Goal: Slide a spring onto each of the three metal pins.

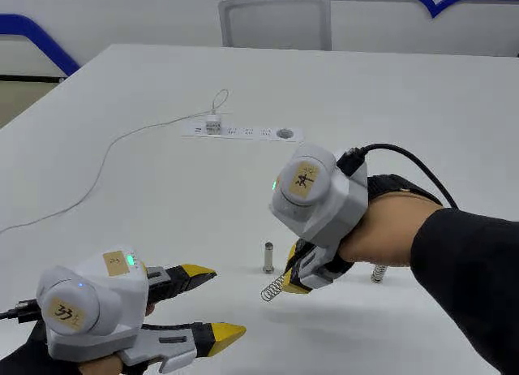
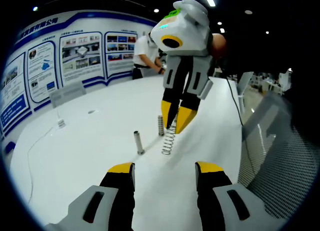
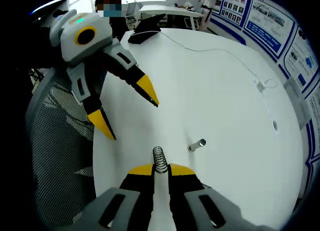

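Head view, right tongs: the right gripper [image 1: 293,279] is pinched narrow on a loose spring [image 1: 274,287], which juts out low over the table, just beside the bare pin [image 1: 268,257].
Head view, left tongs: the left gripper [image 1: 215,303] hangs near the lower edge, jaws wide, holding nothing.
Head view, done: a sprung pin [image 1: 378,273] stands beyond the right hand and looks to be wearing its coil already. By that, one of three is finished.
Head view, surface: a white table [image 1: 162,196] carries a power strip [image 1: 243,132] and a thin cable [image 1: 105,160]; a grey chair [image 1: 276,22] stands at the far side.
Left gripper view, work: the spring [image 2: 169,140] hangs tilted from the right gripper's yellow tips, near the bare pin [image 2: 138,142] but not over it. The sprung pin [image 2: 161,125] stands just behind.
Left gripper view, room: blue-trimmed wall boards [image 2: 75,53] line the wall, and a person [image 2: 147,53] stands at the table's far end.
Right gripper view, grip: the jaws clamp the spring's near end, and its free end points toward the bare pin [image 3: 197,145] — close, not yet threaded.
Right gripper view, surroundings: a mesh chair [image 3: 55,141] sits beside the table.
Left to do: seat this spring, then a third — I cannot make out the third pin.
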